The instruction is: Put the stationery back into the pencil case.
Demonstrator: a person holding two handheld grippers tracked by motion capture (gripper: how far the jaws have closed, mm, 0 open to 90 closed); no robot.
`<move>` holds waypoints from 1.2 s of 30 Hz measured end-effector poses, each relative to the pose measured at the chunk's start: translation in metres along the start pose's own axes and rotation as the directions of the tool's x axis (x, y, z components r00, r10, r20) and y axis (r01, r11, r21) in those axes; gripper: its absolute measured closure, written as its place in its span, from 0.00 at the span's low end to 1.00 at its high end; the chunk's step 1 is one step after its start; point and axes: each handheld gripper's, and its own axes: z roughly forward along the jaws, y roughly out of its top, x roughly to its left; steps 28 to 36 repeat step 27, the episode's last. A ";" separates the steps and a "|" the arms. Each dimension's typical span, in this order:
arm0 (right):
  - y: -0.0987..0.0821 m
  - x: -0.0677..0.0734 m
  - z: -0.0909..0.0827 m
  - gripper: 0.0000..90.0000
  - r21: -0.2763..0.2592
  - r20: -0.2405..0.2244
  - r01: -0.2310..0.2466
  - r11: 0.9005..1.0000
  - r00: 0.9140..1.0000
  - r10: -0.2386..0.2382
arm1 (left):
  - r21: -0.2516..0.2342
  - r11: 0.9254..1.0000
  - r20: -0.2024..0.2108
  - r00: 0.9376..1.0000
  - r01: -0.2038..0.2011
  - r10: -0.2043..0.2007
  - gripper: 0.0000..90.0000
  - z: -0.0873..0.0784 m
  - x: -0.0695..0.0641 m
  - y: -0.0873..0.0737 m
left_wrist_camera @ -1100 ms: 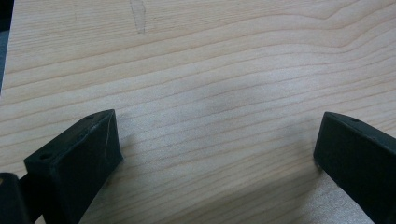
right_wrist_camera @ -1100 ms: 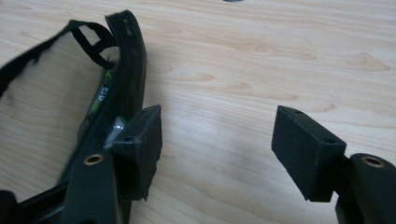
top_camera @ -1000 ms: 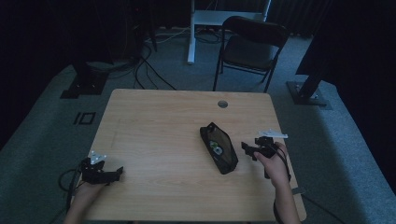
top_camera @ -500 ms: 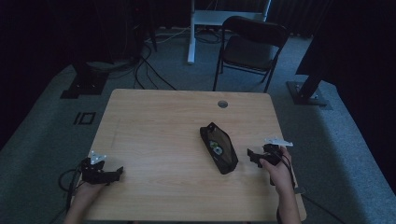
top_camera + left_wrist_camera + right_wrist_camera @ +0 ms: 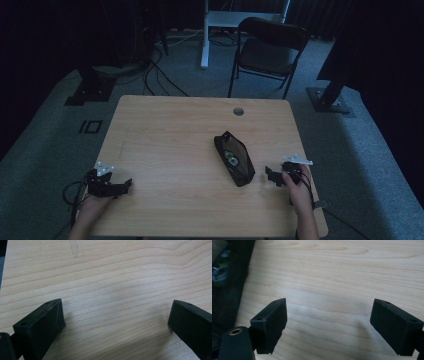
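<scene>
A black zip pouch [image 5: 234,158] lies open on the wooden table [image 5: 170,135], right of the middle, with small shiny items inside it. Its dark edge runs down the left side of the right gripper view [image 5: 227,290]. My right gripper [image 5: 270,176] rests low just right of the pouch, apart from it. Its jaws have just been opening and stand wide [image 5: 329,315] over bare wood, with nothing between them. My left gripper [image 5: 126,185] sits near the table's front left corner, open [image 5: 117,317] and empty, close above the wood.
A round cable hole [image 5: 238,111] is set in the table's far edge. A black folding chair [image 5: 267,50] stands behind the table, beside a white desk leg [image 5: 204,35]. Cables and stand bases lie on the grey floor.
My right gripper has sunk toward the table and drawn back toward the front edge, away from the pouch. My left gripper has stayed where it was.
</scene>
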 end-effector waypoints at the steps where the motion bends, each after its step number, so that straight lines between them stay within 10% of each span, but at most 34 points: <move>1: -0.001 0.000 0.000 0.16 -0.001 0.001 0.002 1.000 1.000 -0.002 | 0.000 1.000 0.000 1.000 0.000 0.000 0.01 0.000 0.000 0.000; 36: -0.010 0.002 0.003 0.13 0.036 0.066 0.032 0.999 0.997 -0.035 | 0.000 1.000 0.000 1.000 0.000 0.000 0.01 0.000 0.000 0.000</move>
